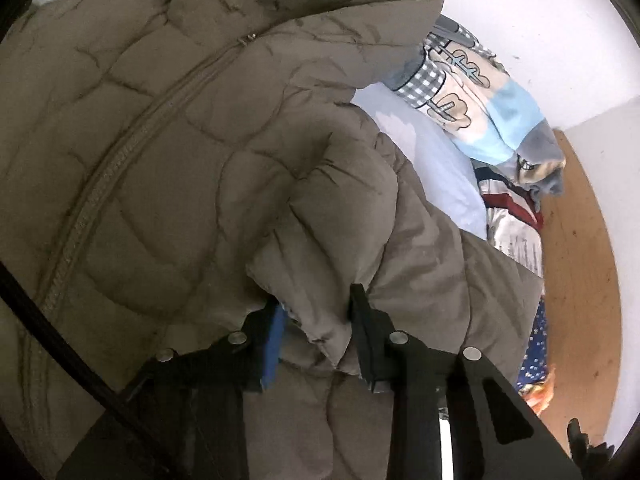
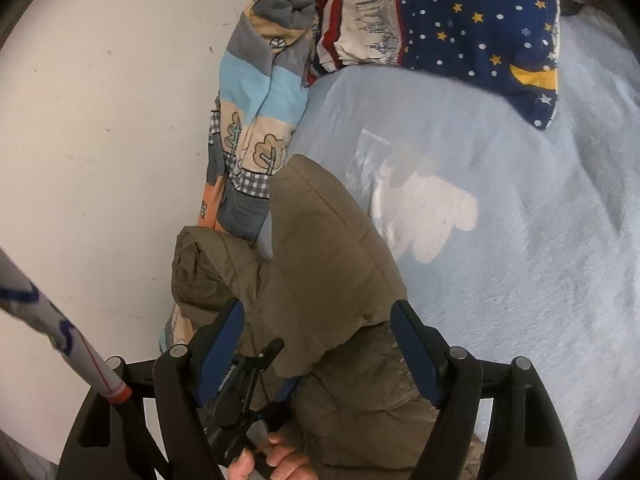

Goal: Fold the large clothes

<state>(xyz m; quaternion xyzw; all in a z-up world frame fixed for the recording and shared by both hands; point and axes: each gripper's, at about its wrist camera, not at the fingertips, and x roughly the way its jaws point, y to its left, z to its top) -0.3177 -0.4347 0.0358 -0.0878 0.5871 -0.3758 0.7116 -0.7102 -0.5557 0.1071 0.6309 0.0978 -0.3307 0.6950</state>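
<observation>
Jacket [image 1: 168, 152] is spread on the blue blanket [image 2: 500, 240], zipper running 7 to 1 o'clock in my left cam. Left gripper [image 1: 316, 320] is clamped on a puffy fold of it at 6 o'clock. Right gripper [image 2: 318, 332] is wide, straddling the jacket w/o pinching. Striped cloth [image 2: 256, 92] at 11, starry pillow [image 2: 480, 20] at 1 in right cam.
</observation>
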